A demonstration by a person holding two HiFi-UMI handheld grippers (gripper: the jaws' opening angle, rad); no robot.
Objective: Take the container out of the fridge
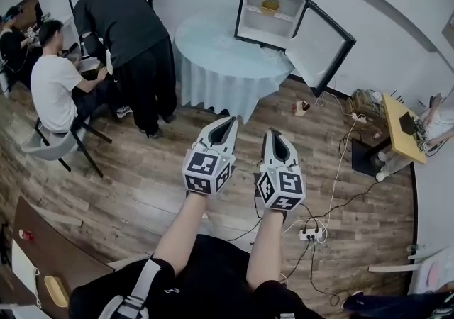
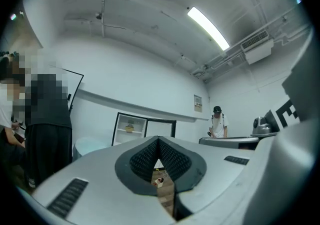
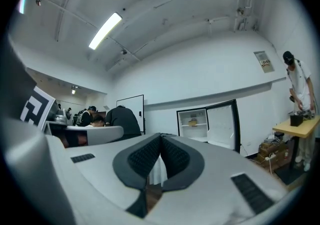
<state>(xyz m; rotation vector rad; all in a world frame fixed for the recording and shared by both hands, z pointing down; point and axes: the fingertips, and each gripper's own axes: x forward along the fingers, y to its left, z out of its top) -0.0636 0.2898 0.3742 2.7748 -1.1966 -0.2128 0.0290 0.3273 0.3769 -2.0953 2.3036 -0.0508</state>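
Holding the grey left gripper (image 1: 230, 121) and grey right gripper (image 1: 273, 134) side by side above a brown wooden plank floor (image 1: 142, 183), well apart from the small black fridge with a white interior (image 1: 257, 25).
Left gripper (image 2: 158, 139): jaws pressed together at the tips, nothing between them. Right gripper (image 3: 160, 135): the same, tips meeting, nothing held. Fridge: stands on a round table under a pale blue cloth (image 1: 227, 59), its door (image 1: 323, 45) swung wide open. Yellowish container (image 1: 270, 5): on the fridge's upper shelf, far from both grippers. Person in dark clothes (image 1: 128, 34): standing, bent forward, left of the table.
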